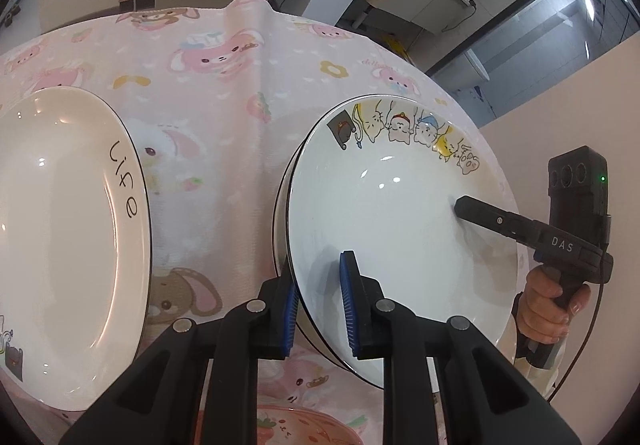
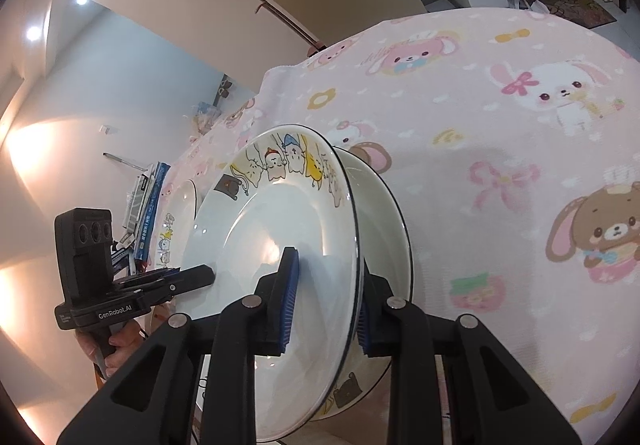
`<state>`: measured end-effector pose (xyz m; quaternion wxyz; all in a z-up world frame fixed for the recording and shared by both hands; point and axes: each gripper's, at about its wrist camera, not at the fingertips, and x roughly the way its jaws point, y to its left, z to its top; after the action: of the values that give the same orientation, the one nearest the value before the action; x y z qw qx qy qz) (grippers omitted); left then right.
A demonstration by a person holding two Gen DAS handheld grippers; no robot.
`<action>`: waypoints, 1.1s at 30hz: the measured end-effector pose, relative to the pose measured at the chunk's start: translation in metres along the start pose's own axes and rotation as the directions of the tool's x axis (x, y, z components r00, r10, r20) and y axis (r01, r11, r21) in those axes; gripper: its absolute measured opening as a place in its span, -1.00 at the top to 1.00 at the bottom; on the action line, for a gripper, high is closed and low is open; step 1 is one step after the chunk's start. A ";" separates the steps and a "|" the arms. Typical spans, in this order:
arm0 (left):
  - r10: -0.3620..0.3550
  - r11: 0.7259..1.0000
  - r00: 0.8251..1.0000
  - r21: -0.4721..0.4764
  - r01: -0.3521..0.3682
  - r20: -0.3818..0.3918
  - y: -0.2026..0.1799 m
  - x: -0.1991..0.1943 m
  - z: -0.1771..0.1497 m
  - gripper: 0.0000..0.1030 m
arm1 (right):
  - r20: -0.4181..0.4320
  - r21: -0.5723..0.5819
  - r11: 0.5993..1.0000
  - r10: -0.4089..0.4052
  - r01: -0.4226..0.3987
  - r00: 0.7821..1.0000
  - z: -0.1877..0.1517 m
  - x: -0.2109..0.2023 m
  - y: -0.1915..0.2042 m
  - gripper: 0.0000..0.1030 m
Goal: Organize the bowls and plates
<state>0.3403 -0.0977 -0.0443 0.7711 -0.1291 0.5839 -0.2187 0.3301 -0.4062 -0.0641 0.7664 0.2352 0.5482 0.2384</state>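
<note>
A: White plate with cats (image 1: 384, 213) is held up over the pink cloth (image 1: 224, 85). The left gripper (image 1: 320, 309) pinches its near rim.

B: And the right gripper (image 2: 326, 309)?

A: It pinches the other rim. Right under it sits another plate (image 2: 394, 229).

B: What's on the left?

A: A cream plate saying "Life" (image 1: 60, 237), lying apart.
</note>
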 end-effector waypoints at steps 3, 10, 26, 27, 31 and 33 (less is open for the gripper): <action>0.000 1.000 1.000 -0.001 0.000 -0.002 0.001 0.000 0.001 0.63 | 0.001 -0.020 1.000 -0.017 0.017 1.000 -0.002 -0.003 0.003 0.53; -0.001 1.000 1.000 -0.004 0.001 -0.013 0.003 0.002 0.001 0.72 | -0.019 -0.013 0.998 -0.061 0.061 0.998 -0.003 -0.003 0.000 0.54; 0.029 0.999 0.999 0.030 -0.029 -0.015 -0.001 0.008 0.001 0.74 | 0.046 -0.116 0.962 -0.242 0.246 0.969 -0.006 -0.021 0.014 0.68; 0.034 0.999 0.999 0.033 -0.033 -0.014 -0.001 0.008 0.001 0.74 | 0.055 -0.123 0.958 -0.254 0.259 0.966 -0.006 -0.023 0.015 0.68; 0.038 0.999 0.999 0.037 -0.037 -0.011 -0.002 0.006 0.000 0.74 | 0.051 -0.111 0.957 -0.262 0.266 0.964 -0.005 -0.025 0.011 0.78; 0.037 0.999 0.999 0.036 -0.036 -0.012 -0.002 0.006 0.000 0.74 | 0.055 -0.113 0.956 -0.267 0.272 0.962 -0.005 -0.027 0.010 0.80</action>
<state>0.3417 -0.1024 -0.0486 0.7735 -0.1033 0.5869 -0.2157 0.3170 -0.4146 -0.0399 0.8149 0.1167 0.5450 0.1593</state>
